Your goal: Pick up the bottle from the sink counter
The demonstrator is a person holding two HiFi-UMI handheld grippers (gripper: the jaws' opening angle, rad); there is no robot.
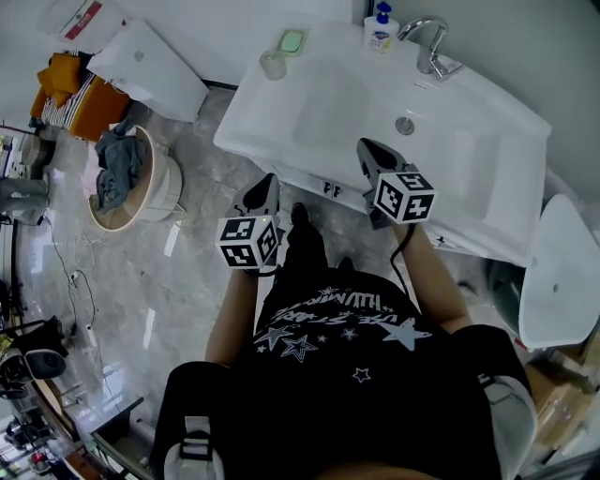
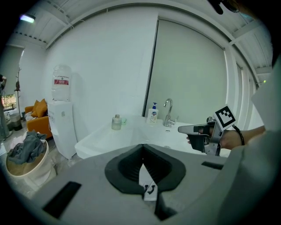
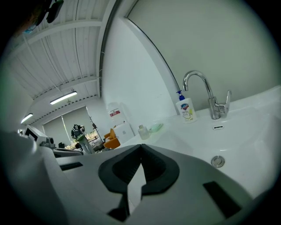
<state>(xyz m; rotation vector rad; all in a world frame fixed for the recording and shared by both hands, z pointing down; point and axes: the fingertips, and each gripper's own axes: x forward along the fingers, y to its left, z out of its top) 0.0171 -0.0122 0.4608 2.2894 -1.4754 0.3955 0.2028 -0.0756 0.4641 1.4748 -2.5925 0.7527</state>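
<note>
A white soap pump bottle (image 1: 380,28) (image 2: 153,114) (image 3: 186,110) stands at the back of the white sink counter (image 1: 487,178), just left of the chrome faucet (image 1: 427,42) (image 3: 210,99). A small clear bottle (image 1: 273,64) (image 2: 116,122) (image 3: 143,131) sits at the counter's back left, beside a green soap dish (image 1: 292,40). My right gripper (image 1: 364,145) (image 3: 140,147) hovers over the basin's near side, shut and holding nothing. Lower down, in front of the counter's edge, my left gripper (image 1: 270,180) (image 2: 142,147) is likewise shut with nothing in it. Both are well short of the bottles.
The basin drain (image 1: 404,125) lies just beyond the right gripper. A water dispenser (image 2: 61,127) stands left of the sink, with a basket of clothes (image 1: 122,178) on the floor near it. A white rounded fixture (image 1: 558,272) is at the right.
</note>
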